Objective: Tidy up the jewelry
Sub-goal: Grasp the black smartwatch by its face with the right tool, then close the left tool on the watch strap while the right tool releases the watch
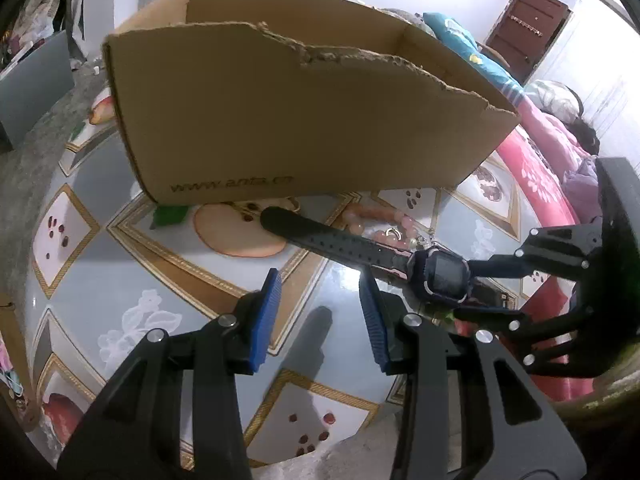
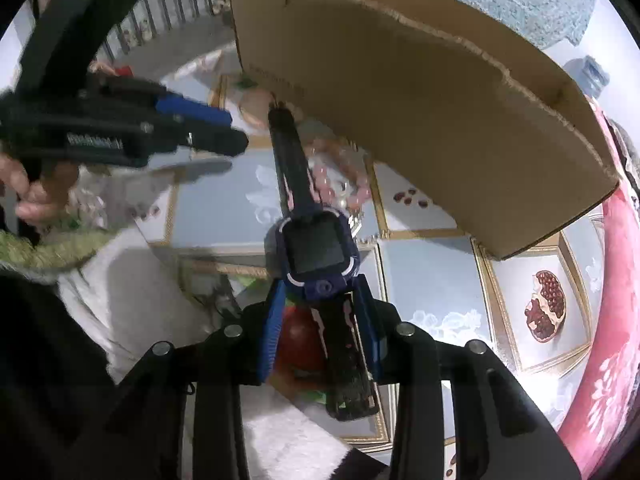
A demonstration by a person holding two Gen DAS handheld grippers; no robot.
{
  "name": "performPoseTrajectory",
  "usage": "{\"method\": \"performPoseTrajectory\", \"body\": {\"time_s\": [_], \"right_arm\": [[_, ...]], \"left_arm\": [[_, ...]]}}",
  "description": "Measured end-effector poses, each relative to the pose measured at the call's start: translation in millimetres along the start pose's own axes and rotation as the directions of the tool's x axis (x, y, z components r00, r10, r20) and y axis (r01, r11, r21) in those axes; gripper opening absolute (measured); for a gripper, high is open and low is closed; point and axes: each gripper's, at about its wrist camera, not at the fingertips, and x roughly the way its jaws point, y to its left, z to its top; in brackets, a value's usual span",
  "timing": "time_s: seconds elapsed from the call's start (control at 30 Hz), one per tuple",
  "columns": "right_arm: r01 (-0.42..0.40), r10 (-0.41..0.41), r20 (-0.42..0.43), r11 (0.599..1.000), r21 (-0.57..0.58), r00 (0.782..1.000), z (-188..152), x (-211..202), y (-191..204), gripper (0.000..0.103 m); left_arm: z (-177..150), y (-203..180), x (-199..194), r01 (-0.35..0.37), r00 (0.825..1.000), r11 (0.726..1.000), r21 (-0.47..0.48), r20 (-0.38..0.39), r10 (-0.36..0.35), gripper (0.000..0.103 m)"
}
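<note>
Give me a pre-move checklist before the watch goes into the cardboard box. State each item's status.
1. Right gripper holds the watch: ok, its fingers are closed on the strap just below the face.
2. Watch lifted off the table: ok, the long strap sticks out forward in the air.
3. Left gripper free and out of the way: ok, open and holding nothing.
4. Cardboard box open at the top: ok, though its near edge is torn.
5. Room inside the box: cannot tell, its inside is hidden.
6. Pink bead bracelet clear of the strap: cannot tell, it lies right behind it.
</note>
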Motion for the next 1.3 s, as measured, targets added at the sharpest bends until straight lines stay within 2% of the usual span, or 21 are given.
{"method": "performPoseTrajectory", "body": {"time_s": [0.07,0.17,0.3,0.37,0.53,0.63,0.8,0.93,1.03,1.17,1.3], "right_arm": [[-0.005,0.005,0.013,1.000,0.022,1.000,1,-2,-1,0.035],[-0.010,0.006,0.049,0.997,0.076,0.999,1,-8,-5,0.047],[-0.010,0.001,0.063,0.989,0.146,0.998,-2,-3,-9,0.048],[0.007,-0.016,0.060,0.987,0.158,0.998,-3,4,-8,0.044],[-0.011,0.002,0.086,0.994,0.106,0.996,-12,-5,-7,0.041],[-0.020,0.016,0.093,0.999,0.051,0.996,-15,-8,-7,0.041],[-0.033,0.034,0.102,0.999,-0.012,0.994,-17,-12,-9,0.040],[-0.043,0.046,0.114,0.999,-0.024,0.992,-22,-20,-10,0.041],[-0.047,0.050,0.124,0.998,-0.031,0.991,-24,-20,-12,0.041],[-0.053,0.057,0.135,0.998,-0.036,0.989,-29,-20,-19,0.041],[-0.051,0.056,0.141,0.998,-0.041,0.988,-33,-22,-20,0.041]], "left_arm": [[1,-3,2,0.006,1.000,1.000,0.005,-0.004,-0.006,0.037],[2,-5,4,0.023,1.000,1.000,0.004,-0.009,-0.023,0.037],[5,-5,11,0.040,0.999,0.999,-0.018,-0.019,-0.041,0.037],[7,-5,11,0.032,0.999,0.999,-0.016,-0.012,-0.032,0.037],[17,-2,5,-0.020,0.999,1.000,0.013,0.037,0.020,0.040],[23,1,9,-0.053,0.998,0.998,0.015,0.040,0.052,0.048],[25,4,26,-0.065,0.998,0.998,0.011,-0.021,0.065,0.052],[25,-1,28,-0.079,0.996,0.997,0.024,-0.026,0.080,0.056],[25,0,28,-0.063,0.997,0.998,-0.005,-0.038,0.062,0.058],[23,3,26,-0.006,0.999,0.998,-0.062,-0.050,0.003,0.059],[20,4,24,0.010,0.998,0.996,-0.086,-0.055,-0.014,0.058]]}}
